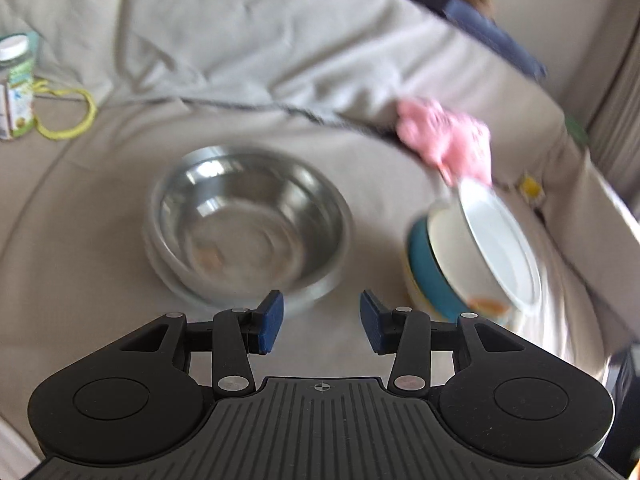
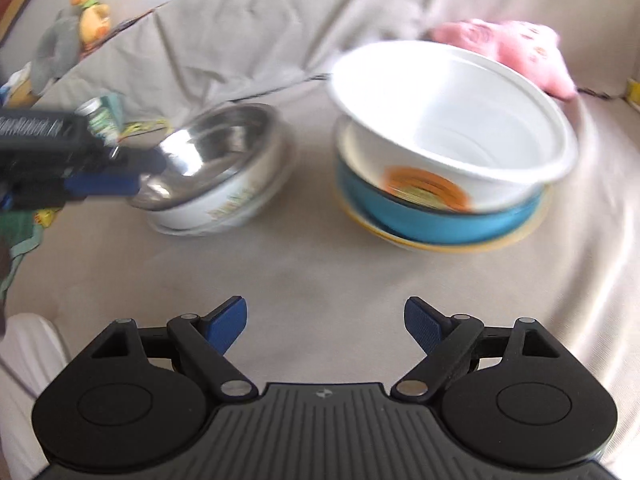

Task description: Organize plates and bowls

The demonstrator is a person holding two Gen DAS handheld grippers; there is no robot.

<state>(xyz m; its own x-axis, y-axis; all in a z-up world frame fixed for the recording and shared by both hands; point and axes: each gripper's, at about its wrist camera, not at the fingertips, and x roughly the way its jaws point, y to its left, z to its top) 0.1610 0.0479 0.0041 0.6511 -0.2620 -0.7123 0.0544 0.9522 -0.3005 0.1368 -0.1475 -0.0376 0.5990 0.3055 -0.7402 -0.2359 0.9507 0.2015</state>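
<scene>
A steel bowl (image 1: 248, 224) (image 2: 208, 148) sits nested in a white printed bowl (image 2: 224, 206) on the beige cover. To its right stands a second stack: a white bowl with an orange print (image 2: 452, 120) (image 1: 484, 240), tilted, on a blue bowl (image 2: 436, 220) (image 1: 424, 264), on a yellow-rimmed plate (image 2: 404, 242). My left gripper (image 1: 322, 320) is open and empty, just short of the steel bowl's near rim. It also shows in the right wrist view, its blue fingers (image 2: 104, 184) beside that rim. My right gripper (image 2: 326, 320) is wide open and empty, well back from both stacks.
A pink plush (image 1: 448, 140) (image 2: 516, 52) lies behind the right stack. A jar with a white lid (image 1: 14, 88) and a yellow cord (image 1: 68, 120) sit at the far left. A plush owl (image 2: 86, 8) rests on the cushion. A white-clad leg (image 2: 28, 356) is at the lower left.
</scene>
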